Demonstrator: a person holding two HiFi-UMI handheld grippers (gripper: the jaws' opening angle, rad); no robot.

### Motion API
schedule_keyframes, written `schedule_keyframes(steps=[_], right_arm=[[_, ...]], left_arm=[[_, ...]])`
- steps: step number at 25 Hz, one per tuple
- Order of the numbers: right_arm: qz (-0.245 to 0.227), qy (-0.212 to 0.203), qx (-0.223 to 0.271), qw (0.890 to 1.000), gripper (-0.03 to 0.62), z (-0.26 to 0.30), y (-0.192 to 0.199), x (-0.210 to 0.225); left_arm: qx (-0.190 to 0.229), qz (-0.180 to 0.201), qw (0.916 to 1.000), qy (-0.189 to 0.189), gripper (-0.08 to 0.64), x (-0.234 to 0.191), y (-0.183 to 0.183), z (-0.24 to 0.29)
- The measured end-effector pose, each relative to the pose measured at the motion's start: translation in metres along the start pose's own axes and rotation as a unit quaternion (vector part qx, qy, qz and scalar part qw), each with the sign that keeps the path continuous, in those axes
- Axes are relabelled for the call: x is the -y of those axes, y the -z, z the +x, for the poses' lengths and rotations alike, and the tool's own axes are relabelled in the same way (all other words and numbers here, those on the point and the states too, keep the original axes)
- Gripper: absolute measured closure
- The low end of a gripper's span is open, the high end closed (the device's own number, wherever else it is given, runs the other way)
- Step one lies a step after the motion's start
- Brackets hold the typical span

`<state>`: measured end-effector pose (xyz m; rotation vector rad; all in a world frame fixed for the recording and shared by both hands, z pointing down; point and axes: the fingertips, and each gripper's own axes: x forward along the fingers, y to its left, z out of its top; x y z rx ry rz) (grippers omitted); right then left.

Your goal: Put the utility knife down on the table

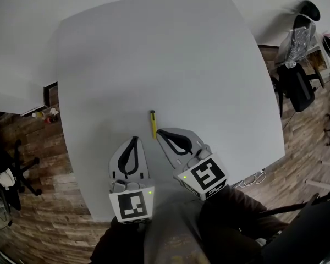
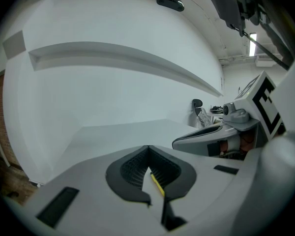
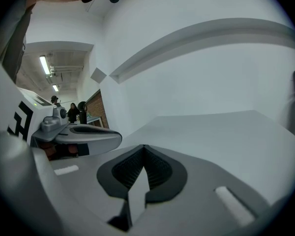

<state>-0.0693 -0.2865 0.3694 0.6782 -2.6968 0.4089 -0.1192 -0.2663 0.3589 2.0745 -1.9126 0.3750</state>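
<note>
The utility knife (image 1: 152,124) lies flat on the grey table (image 1: 170,54), yellow body pointing away from the person, free of both tools. The left gripper (image 1: 135,140) hovers just beside it on its near left, jaws pressed together at the tips and holding nothing; in the left gripper view (image 2: 147,147) a sliver of the knife (image 2: 157,185) shows on the table below. The right gripper (image 1: 160,132) sits just right of the knife's near end, its jaws (image 3: 143,146) likewise closed and empty.
</note>
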Motion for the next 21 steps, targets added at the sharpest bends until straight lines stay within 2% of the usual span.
schedule_keyframes(steps=[21], right_arm=[[0.006,0.007,0.003,1.0,0.591,-0.008,0.0,0.01]], left_arm=[[-0.007,0.007,0.9999,0.009,0.558,0.012,0.003,0.0]])
